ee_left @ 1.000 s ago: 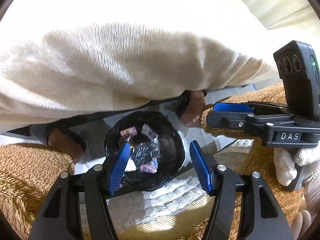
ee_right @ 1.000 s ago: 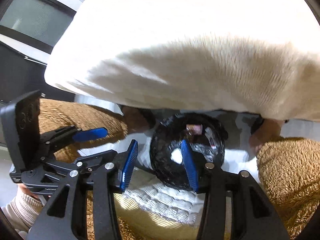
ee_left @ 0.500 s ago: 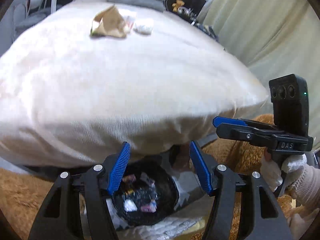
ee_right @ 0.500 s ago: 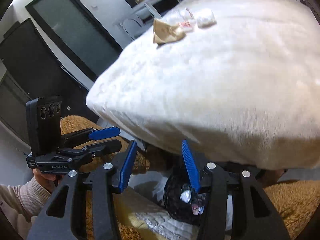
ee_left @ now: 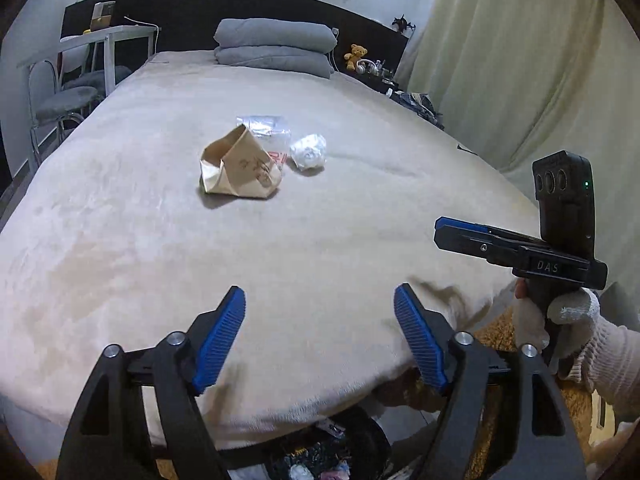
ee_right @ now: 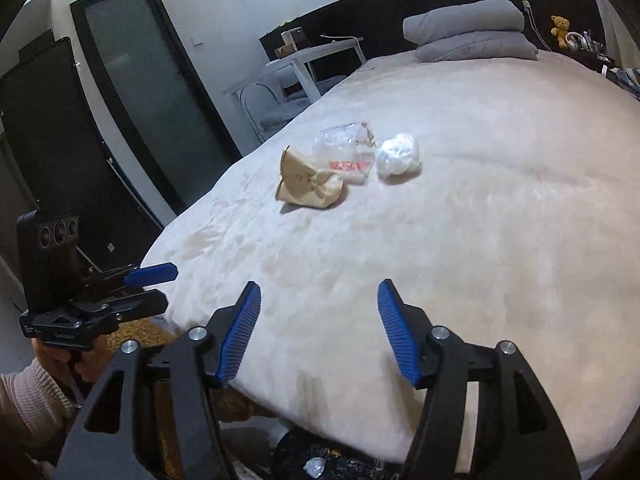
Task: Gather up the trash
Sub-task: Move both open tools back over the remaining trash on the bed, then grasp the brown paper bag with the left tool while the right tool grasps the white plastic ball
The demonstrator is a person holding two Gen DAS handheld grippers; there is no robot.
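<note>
Three pieces of trash lie together mid-bed: a crumpled brown paper bag point(ee_left: 240, 170) point(ee_right: 308, 180), a clear plastic wrapper with red print point(ee_left: 266, 130) point(ee_right: 348, 152) behind it, and a white crumpled wad point(ee_left: 308, 152) point(ee_right: 398, 156) to the right. My left gripper point(ee_left: 320, 336) is open and empty over the bed's near edge. My right gripper point(ee_right: 318, 330) is open and empty too, and shows from the side in the left wrist view point(ee_left: 442, 228). A black-lined trash bin point(ee_left: 320, 456) point(ee_right: 320, 462) with wrappers inside sits on the floor below the bed edge.
The bed point(ee_left: 160, 240) has a beige blanket and stacked grey pillows point(ee_left: 276, 50) at the head. A white desk and chair point(ee_left: 72, 80) stand at the left, curtains point(ee_left: 520, 60) at the right, a dark door point(ee_right: 148, 92) further left. A brown shaggy rug point(ee_right: 140, 332) lies below.
Both grippers rose from the trash bin below the bed edge and tilted up, so the bed top and the trash on it came into view. Both stayed open.
</note>
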